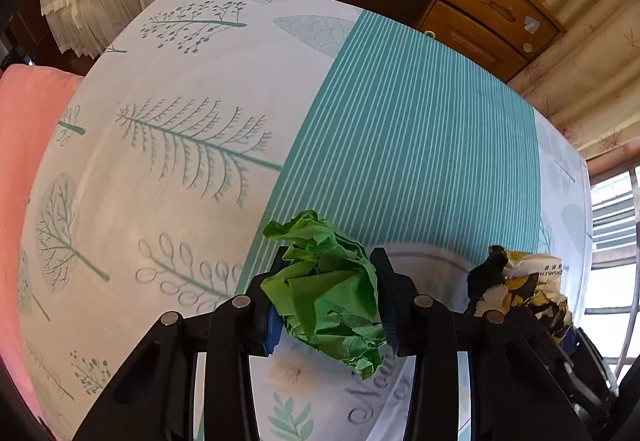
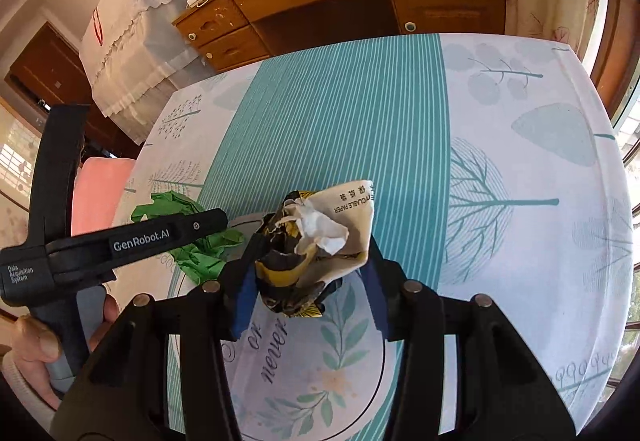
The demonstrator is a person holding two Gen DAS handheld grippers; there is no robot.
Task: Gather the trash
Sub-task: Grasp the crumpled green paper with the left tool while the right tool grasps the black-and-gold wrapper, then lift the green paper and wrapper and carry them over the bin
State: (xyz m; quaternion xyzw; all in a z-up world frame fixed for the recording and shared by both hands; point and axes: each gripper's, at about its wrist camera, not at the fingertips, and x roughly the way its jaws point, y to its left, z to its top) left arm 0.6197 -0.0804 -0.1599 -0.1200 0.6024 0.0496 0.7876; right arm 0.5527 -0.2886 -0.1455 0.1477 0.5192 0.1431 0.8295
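The person stood at a bed covered with a white sheet (image 1: 168,177) printed with teal trees and leaves, and a wide band of teal stripes (image 1: 400,145) ran across its middle. The left gripper (image 1: 326,301) pointed steeply down, and its two black fingers with blue pads were closed on a crumpled ball of green paper (image 1: 328,297); the paper filled the gap between them and bulged out above and below the pads. In the right wrist view the same green paper (image 2: 200,253) showed partly behind the body of the left gripper (image 2: 224,229), which carried white lettering, and a hand (image 2: 36,345) held its handle at the lower left edge. The right gripper (image 2: 310,277) was closed too, on a crumpled wrapper (image 2: 316,241) in cream, black and yellow, with some printed letters on its upper side and a white torn piece in its middle. The wrapper stood between the blue pads and rose above the fingertips. Both pieces of trash were near each other, just over a round printed cushion or mat (image 2: 344,353) with leaves and script writing, which lay on the striped band. Behind the bed stood a wooden desk with drawers (image 2: 360,1), and a pink cloth (image 1: 28,145) lay at the left side of the bed.
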